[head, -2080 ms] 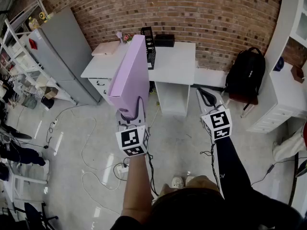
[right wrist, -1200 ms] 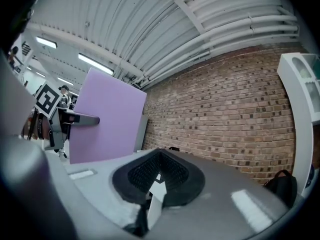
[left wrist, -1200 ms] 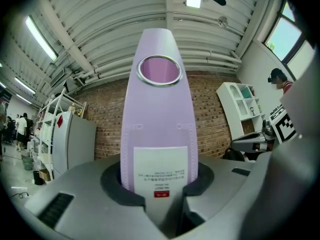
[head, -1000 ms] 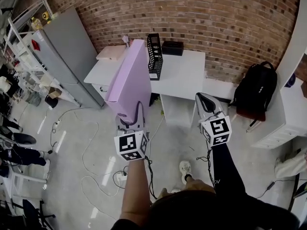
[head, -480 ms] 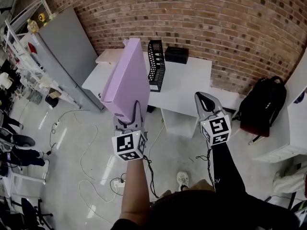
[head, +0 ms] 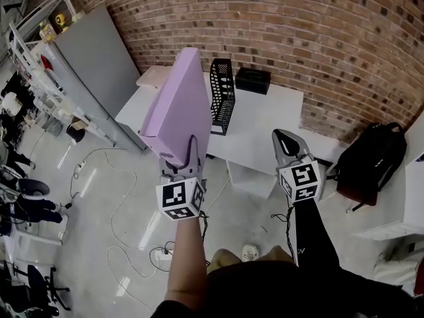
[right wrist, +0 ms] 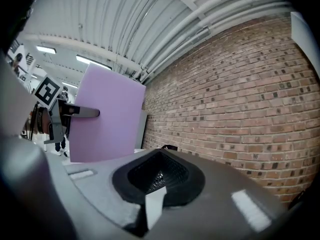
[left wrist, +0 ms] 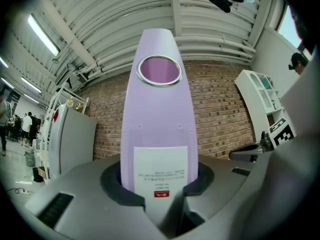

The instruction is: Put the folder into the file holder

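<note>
The bench [head: 268, 128] is set against the brick wall [head: 298, 25] at upper centre. The file holder [head: 222, 97] is stood on its left part, with a box [head: 252, 80] to the upper right. The folder [head: 175, 108] is positioned left of the file holder. A backpack [head: 368, 161] is located at right, a cabinet [head: 99, 61] at upper left.

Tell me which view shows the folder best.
Head view: it shows the whole purple folder, its end clamped in the left gripper. The left gripper view shows only its spine, with ring hole and label; the right gripper view shows one flat side.
</note>
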Demonstrator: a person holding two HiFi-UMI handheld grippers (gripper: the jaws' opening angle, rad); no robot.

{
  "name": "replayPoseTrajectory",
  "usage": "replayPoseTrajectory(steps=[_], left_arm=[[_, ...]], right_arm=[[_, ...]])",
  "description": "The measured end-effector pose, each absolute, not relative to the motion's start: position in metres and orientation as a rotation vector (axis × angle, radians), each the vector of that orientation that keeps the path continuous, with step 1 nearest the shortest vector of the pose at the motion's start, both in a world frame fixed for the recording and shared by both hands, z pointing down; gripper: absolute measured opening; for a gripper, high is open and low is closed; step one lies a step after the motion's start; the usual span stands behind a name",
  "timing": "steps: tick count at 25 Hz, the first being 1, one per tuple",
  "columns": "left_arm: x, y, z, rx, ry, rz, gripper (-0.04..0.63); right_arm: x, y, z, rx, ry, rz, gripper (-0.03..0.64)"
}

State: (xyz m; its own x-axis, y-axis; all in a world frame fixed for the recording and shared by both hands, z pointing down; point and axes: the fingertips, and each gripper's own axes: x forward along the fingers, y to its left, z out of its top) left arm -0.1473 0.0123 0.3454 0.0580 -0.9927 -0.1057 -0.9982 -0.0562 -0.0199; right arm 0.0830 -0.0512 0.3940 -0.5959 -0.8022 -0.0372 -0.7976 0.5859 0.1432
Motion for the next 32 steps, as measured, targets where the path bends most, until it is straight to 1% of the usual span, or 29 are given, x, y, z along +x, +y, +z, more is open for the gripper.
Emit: replayPoseTrajectory(steps=[12, 17, 25, 32], left_arm=[[-0.159, -0.049, 0.35, -2.29, 2.054, 0.149, 0.147], [-0.176, -0.098, 0.356, -2.327, 2.053, 0.182, 0.147], [-0.192, -0.183, 0.342, -2.408, 1.967, 0.222, 0.146], [-0.204, -0.238, 0.338, -2.478, 1.878, 0.262, 0.147]], right_arm=[[0.055, -0.105, 0.413, 1.393, -2.787, -0.144, 0.0], [0.036, -0.149, 0.409, 1.401, -2.758, -0.181, 0.0], [0.013, -0.222, 0.389, 1.489, -2.692, -0.215, 0.0], [0.005, -0.264, 0.385, 1.587, -2.624, -0.221, 0.0]])
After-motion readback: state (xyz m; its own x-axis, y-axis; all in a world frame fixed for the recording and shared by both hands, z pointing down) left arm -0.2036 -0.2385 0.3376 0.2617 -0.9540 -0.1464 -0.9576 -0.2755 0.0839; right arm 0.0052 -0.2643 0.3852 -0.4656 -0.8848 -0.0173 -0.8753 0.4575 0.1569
